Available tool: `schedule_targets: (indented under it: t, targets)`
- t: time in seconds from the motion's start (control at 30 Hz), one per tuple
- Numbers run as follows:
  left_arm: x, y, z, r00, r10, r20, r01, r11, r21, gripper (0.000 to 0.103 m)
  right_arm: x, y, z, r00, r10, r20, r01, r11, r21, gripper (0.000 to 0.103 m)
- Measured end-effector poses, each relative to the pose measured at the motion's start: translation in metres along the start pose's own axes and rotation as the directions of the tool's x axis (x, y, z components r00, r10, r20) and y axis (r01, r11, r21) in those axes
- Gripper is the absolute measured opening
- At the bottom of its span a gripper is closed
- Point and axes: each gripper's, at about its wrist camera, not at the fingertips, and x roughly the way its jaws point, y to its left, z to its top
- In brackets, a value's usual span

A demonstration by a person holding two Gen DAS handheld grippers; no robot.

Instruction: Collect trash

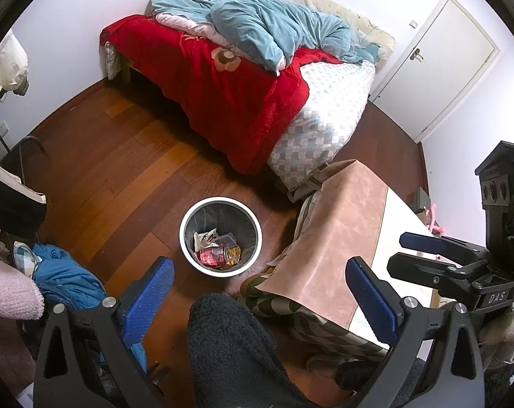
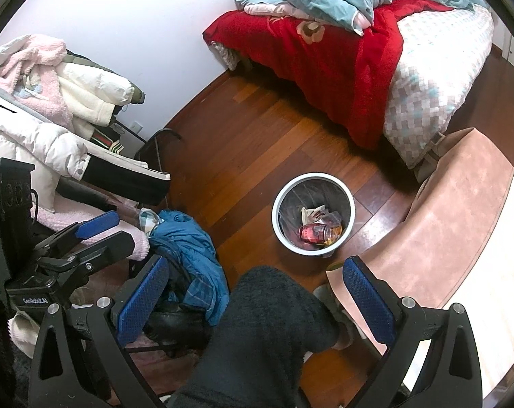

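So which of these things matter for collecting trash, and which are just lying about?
For the job:
- white round waste bin, wrappers inside
- left gripper, open
- right gripper, open

Lying about:
- red blanket
- crumpled blue jacket
- pink table mat

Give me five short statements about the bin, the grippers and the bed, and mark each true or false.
1. The bin holds wrappers. True.
2. The left gripper grips a wrapper. False: its jaws are open and empty.
3. The bin stands on the table. False: it stands on the wooden floor.
4. A red blanket hangs over the bed's side. True.
5. The right gripper is shut. False: it is open.
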Motion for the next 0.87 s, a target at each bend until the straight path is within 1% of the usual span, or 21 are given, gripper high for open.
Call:
schedule_targets:
  t: [0.67, 0.87]
  targets:
    - [-0.0010, -0.0015, -0.0026, 1.000, 0.006, 0.002, -0.006, 1.000, -0.006, 0.103, 0.0018, 0.0087, -0.0042, 1.000, 0.015, -0.008, -0.015, 1.000, -0.026, 0.103]
    - [-0.0056, 0.0006, -0.0076, 1.000, 0.006, 0.018, -0.006, 1.000, -0.019, 0.103, 0.0026, 0.0099, -0.0037, 1.000, 0.015, -0.008, -0.015, 1.000, -0.025, 0.103]
